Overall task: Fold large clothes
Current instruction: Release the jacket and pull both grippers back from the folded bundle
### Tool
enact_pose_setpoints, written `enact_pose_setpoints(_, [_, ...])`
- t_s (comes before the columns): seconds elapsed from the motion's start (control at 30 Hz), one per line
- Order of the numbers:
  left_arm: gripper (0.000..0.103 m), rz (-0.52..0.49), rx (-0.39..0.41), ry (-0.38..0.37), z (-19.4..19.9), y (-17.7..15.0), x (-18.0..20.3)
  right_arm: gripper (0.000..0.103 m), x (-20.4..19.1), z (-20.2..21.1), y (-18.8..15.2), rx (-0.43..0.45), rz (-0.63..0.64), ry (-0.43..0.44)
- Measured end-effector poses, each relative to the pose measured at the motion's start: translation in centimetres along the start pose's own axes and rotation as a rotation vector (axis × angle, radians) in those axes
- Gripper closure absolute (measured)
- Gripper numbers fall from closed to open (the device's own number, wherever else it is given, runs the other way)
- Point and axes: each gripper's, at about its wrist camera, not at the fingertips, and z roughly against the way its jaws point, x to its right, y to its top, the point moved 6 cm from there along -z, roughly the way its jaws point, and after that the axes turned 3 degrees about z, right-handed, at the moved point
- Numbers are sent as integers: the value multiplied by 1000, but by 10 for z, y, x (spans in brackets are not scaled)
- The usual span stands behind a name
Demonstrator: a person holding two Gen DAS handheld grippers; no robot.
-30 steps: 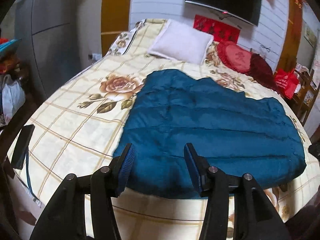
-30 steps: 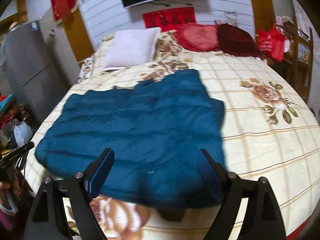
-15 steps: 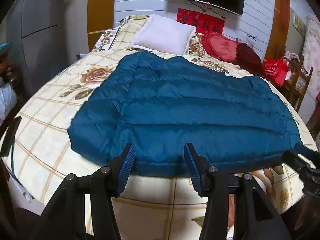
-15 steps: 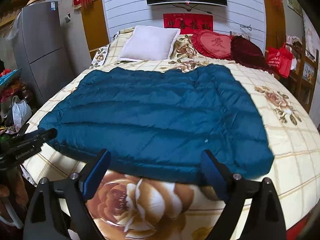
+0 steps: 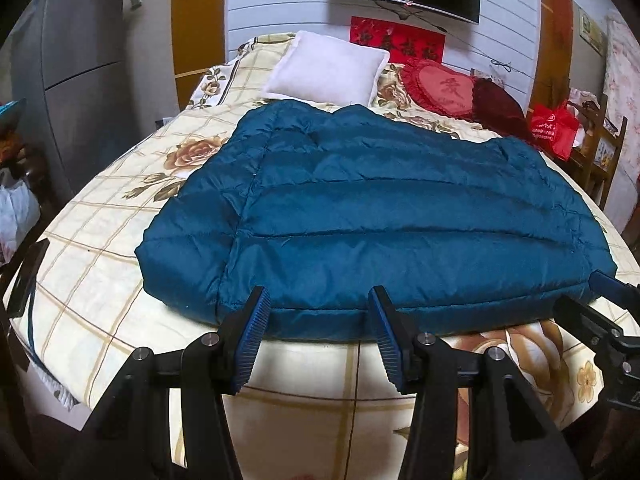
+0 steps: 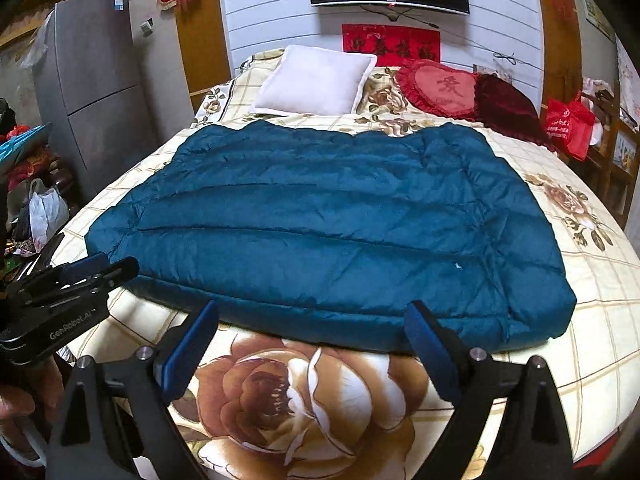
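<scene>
Jacket [image 5: 380,216] lies flat across the bed [image 5: 92,280], hem nearest me. I have backed both grippers off since a second ago: left gripper [image 5: 318,334] and right gripper [image 6: 312,344] hang apart, empty, just short of the hem, so I judge a fresh grasp is next.

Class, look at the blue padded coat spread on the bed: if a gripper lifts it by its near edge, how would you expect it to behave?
The coat would probably droop: it lies limp, following the bed. Its puffy stitched bands suggest it is light for its bulk. Its sheen hints it may slip between the open fingers of the right gripper or left gripper.
</scene>
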Motion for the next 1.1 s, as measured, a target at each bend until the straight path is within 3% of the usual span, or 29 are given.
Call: enact_pose_setpoints(1.1, [56, -26, 26, -6, 4, 0, 5, 7, -1, -8, 1, -3, 1, -23])
